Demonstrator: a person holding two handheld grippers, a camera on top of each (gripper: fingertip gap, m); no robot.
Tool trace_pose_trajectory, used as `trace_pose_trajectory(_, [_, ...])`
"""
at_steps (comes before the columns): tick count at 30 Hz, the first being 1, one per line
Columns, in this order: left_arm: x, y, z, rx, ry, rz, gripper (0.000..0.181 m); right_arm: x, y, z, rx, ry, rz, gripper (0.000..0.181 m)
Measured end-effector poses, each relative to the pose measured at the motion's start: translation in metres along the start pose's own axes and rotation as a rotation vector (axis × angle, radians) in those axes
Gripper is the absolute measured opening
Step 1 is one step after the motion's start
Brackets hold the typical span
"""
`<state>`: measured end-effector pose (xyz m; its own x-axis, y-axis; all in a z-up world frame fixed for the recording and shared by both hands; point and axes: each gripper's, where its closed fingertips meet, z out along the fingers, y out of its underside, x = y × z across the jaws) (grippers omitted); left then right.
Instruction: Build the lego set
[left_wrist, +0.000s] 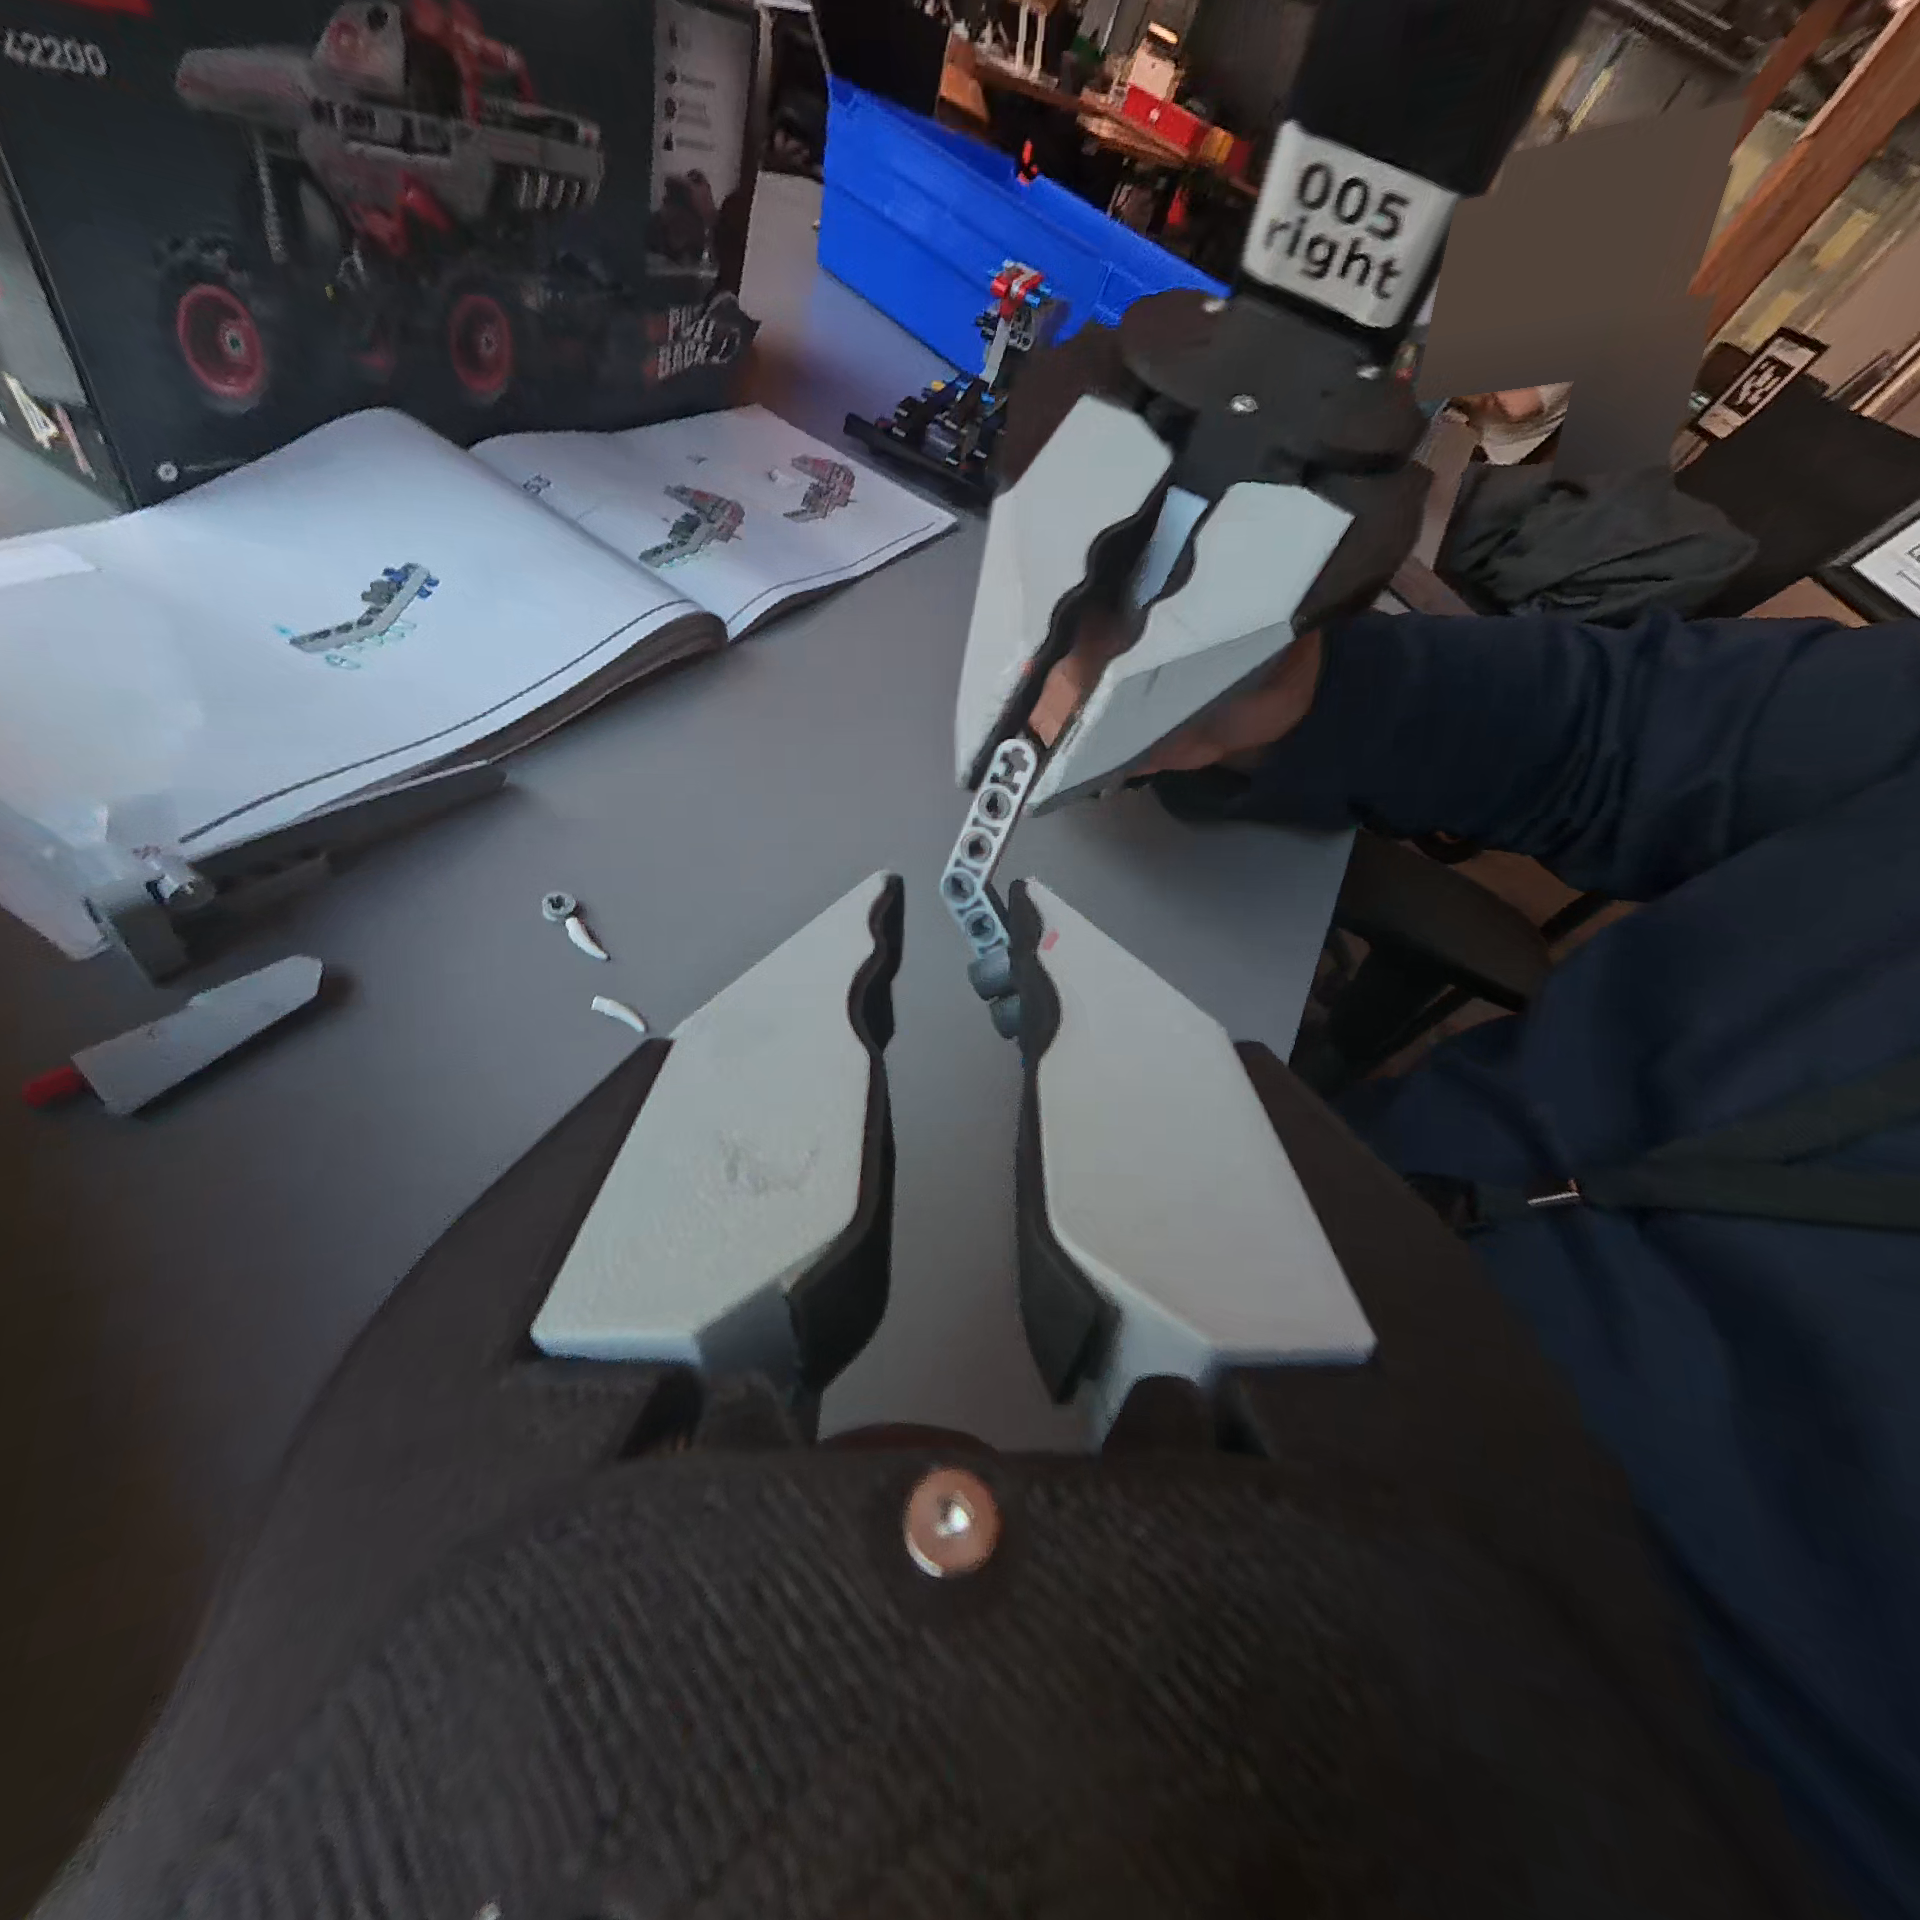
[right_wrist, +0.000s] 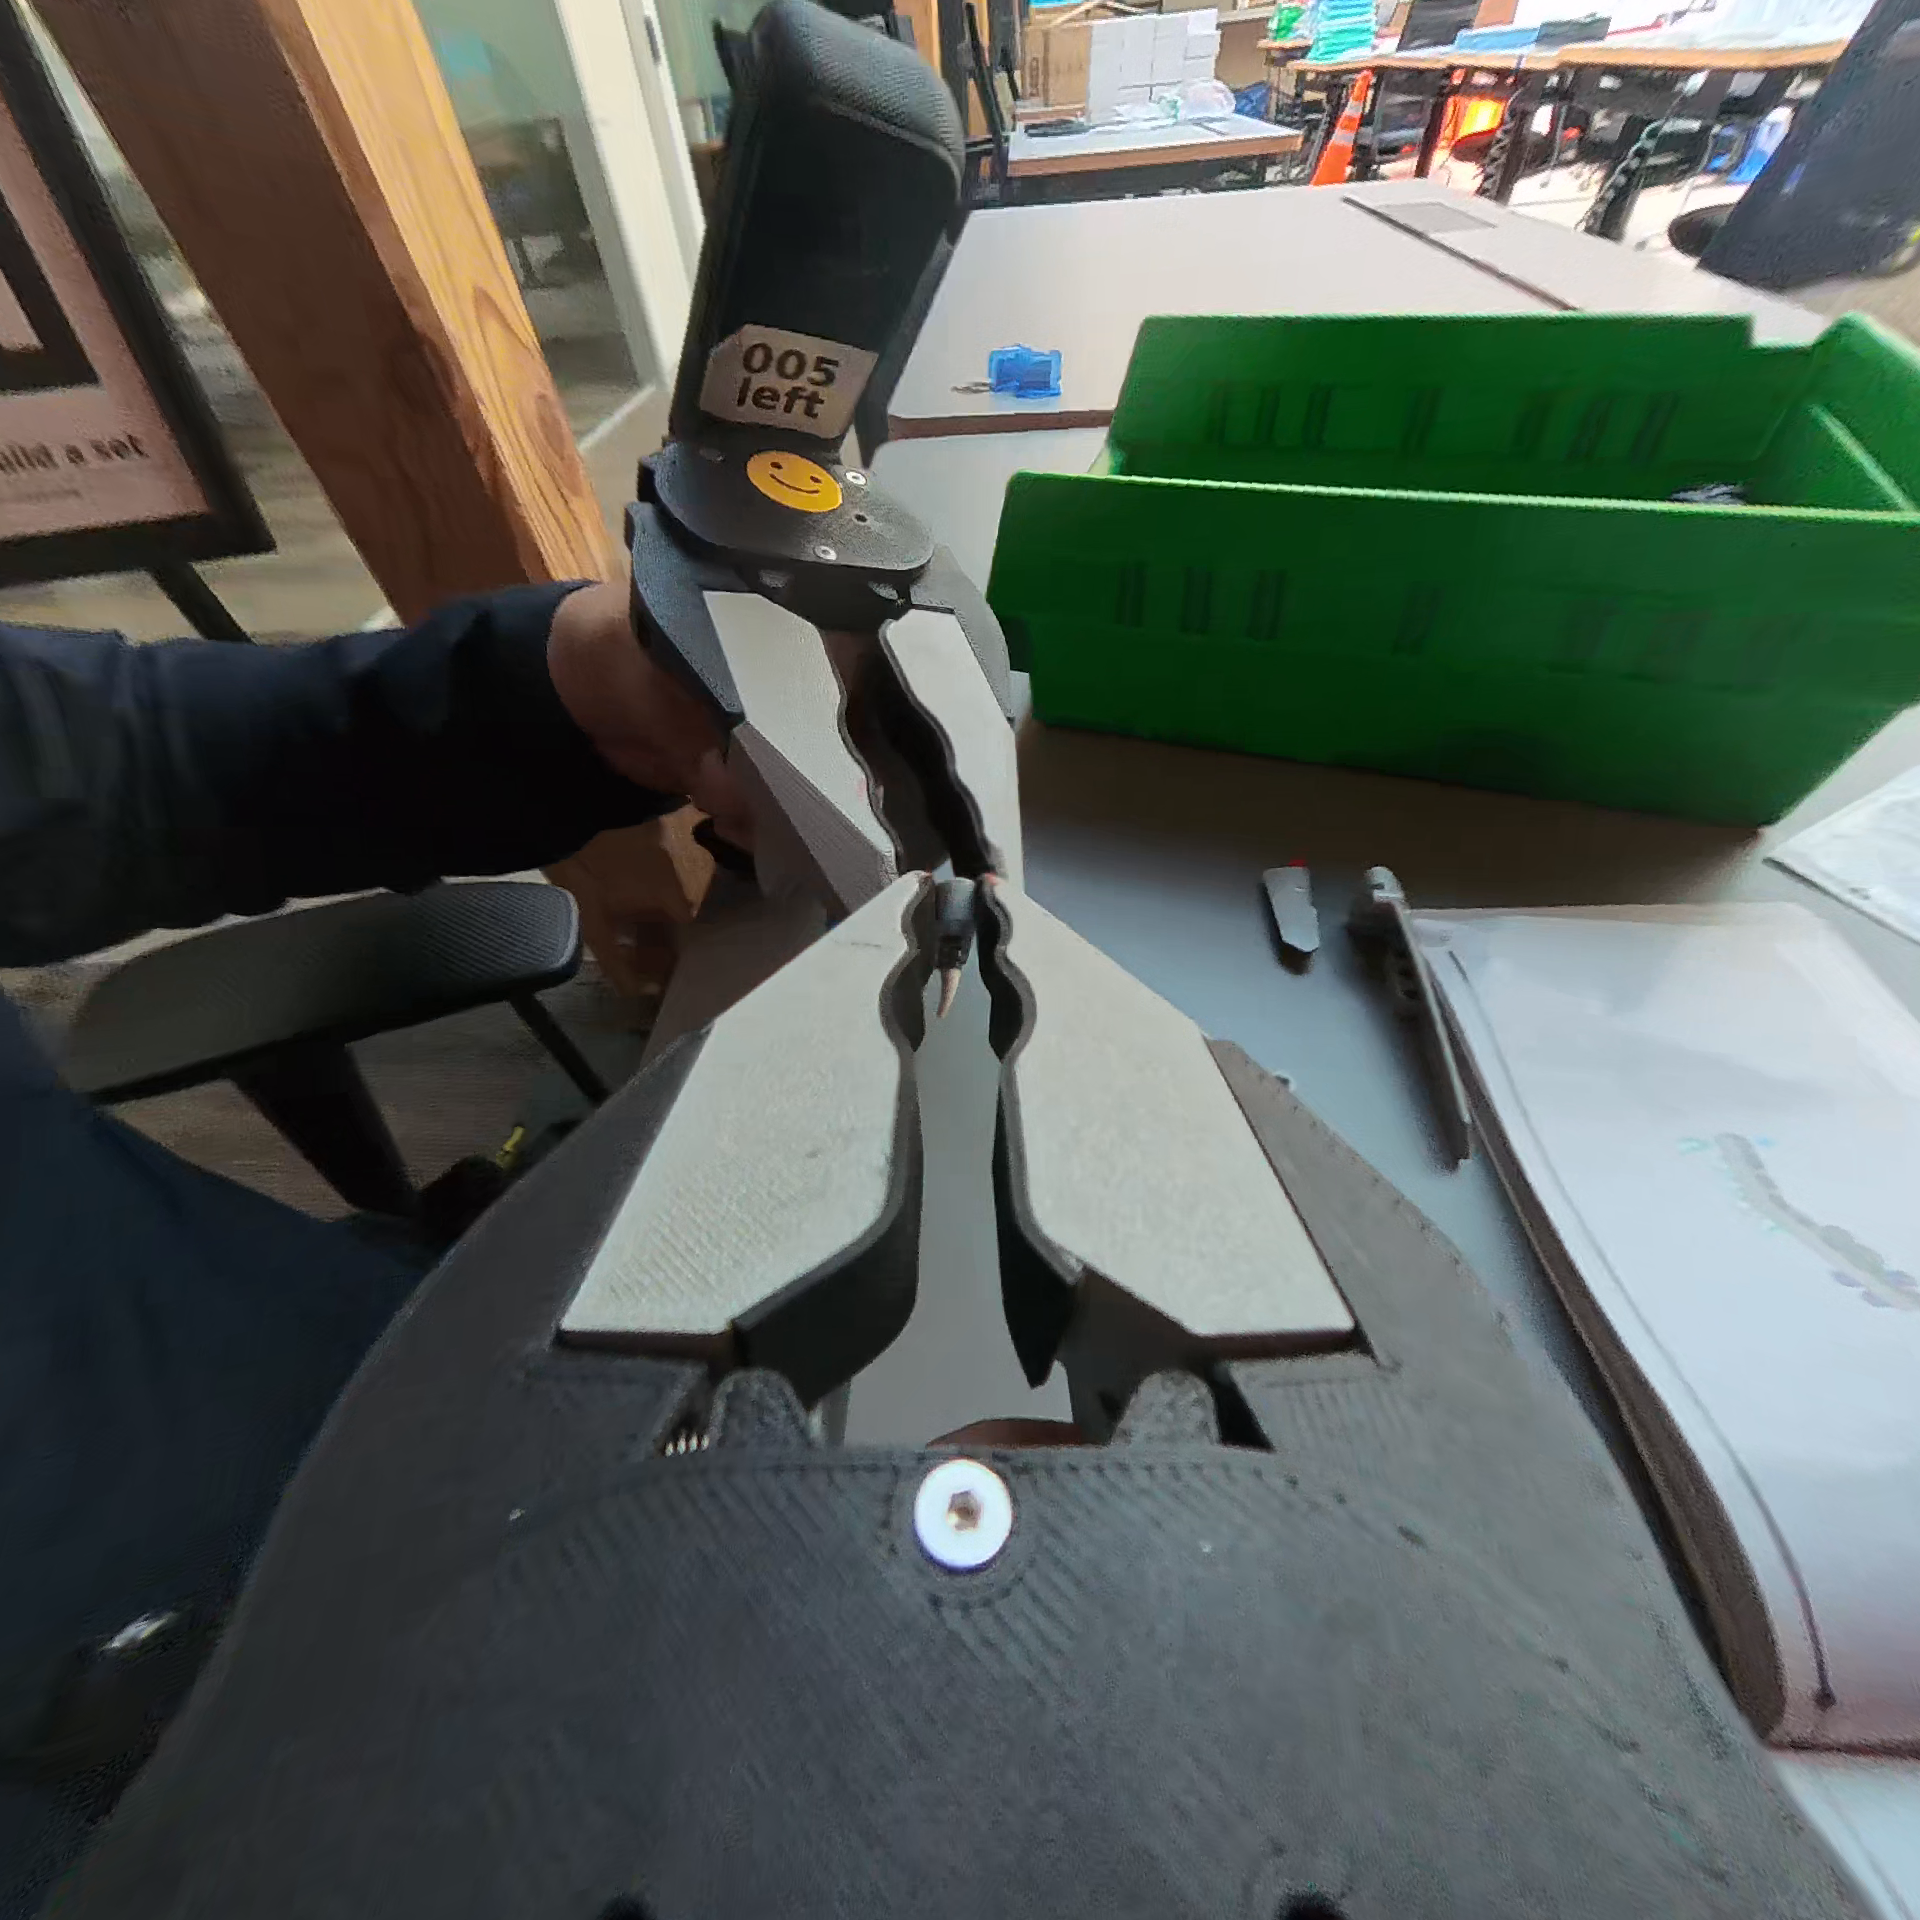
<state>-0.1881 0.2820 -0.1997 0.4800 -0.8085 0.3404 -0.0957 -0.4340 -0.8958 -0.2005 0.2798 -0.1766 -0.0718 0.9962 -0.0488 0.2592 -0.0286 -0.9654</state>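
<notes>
A light grey bent beam with holes (left_wrist: 982, 852) is held in the air between both grippers. My right gripper (left_wrist: 1013, 774) comes in from above, shut on the beam's upper end. In the right wrist view this gripper (right_wrist: 961, 894) pinches the dark-looking beam (right_wrist: 956, 920), with a pointed tooth piece (right_wrist: 948, 992) sticking back between its fingers. My left gripper (left_wrist: 956, 904) is open. The beam's lower end, with grey pins (left_wrist: 992, 982), sits between its tips against the right finger. The left gripper (right_wrist: 940, 862) meets the right one tip to tip.
The grey table (left_wrist: 727, 727) holds two white tooth pieces (left_wrist: 587, 925), a grey panel with a red pin (left_wrist: 197, 1034), an open instruction booklet (left_wrist: 416, 592), the set's box (left_wrist: 364, 208), a partial build (left_wrist: 977, 405) and a blue bin (left_wrist: 966, 229). A green bin (right_wrist: 1455, 582) stands behind. Less than 4 cm separates the two grippers' tips.
</notes>
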Motion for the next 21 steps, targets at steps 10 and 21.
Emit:
trace_pose_trajectory(10, [0.006, 0.013, -0.009, -0.066, -0.017, 0.007, 0.009, -0.011, -0.009, 0.006, -0.003, 0.086, -0.194, 0.004])
trace_pose_trajectory(21, [0.007, 0.013, -0.011, -0.034, 0.013, -0.039, 0.007, -0.015, -0.005, 0.012, -0.03, 0.07, -0.211, 0.004])
